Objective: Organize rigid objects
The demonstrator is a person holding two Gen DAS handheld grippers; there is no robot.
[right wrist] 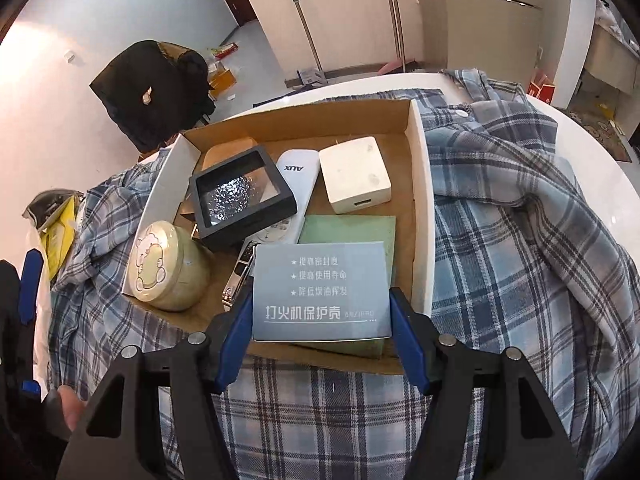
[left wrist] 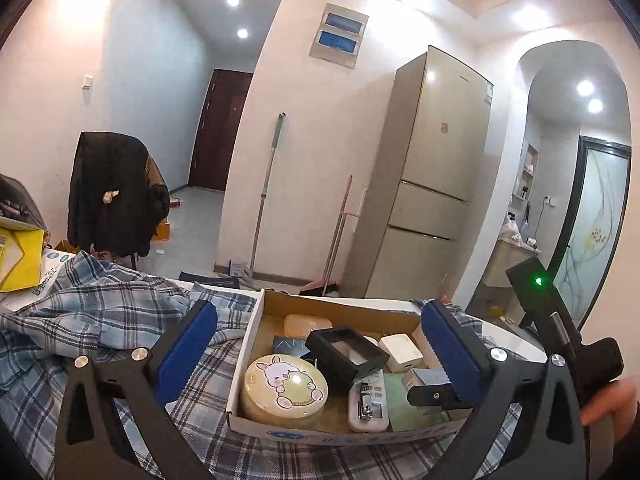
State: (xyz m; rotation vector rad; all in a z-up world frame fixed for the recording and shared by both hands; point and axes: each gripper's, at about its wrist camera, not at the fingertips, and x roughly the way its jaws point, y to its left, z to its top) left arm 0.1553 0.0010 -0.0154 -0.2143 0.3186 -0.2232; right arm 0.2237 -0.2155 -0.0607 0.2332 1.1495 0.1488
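Note:
A shallow cardboard box (right wrist: 420,184) (left wrist: 248,344) sits on a plaid shirt on a white table. It holds a round cream tin with a bunny lid (left wrist: 285,386) (right wrist: 164,268), a black display case (left wrist: 346,354) (right wrist: 240,196), a white remote (right wrist: 298,184) (left wrist: 370,404), a white charger block (right wrist: 354,174) (left wrist: 400,352), nail clippers (right wrist: 240,276) and a green card (right wrist: 352,232). My right gripper (right wrist: 322,320) is shut on a grey-blue lighter-case box (right wrist: 320,292), held over the box's near right corner. My left gripper (left wrist: 320,340) is open and empty, in front of the box.
The plaid shirt (right wrist: 520,240) covers the table (right wrist: 600,184) around the box. A yellow package (left wrist: 20,256) lies at the left. A chair with a black jacket (left wrist: 112,196), a mop (left wrist: 266,192) and a fridge (left wrist: 428,176) stand beyond the table.

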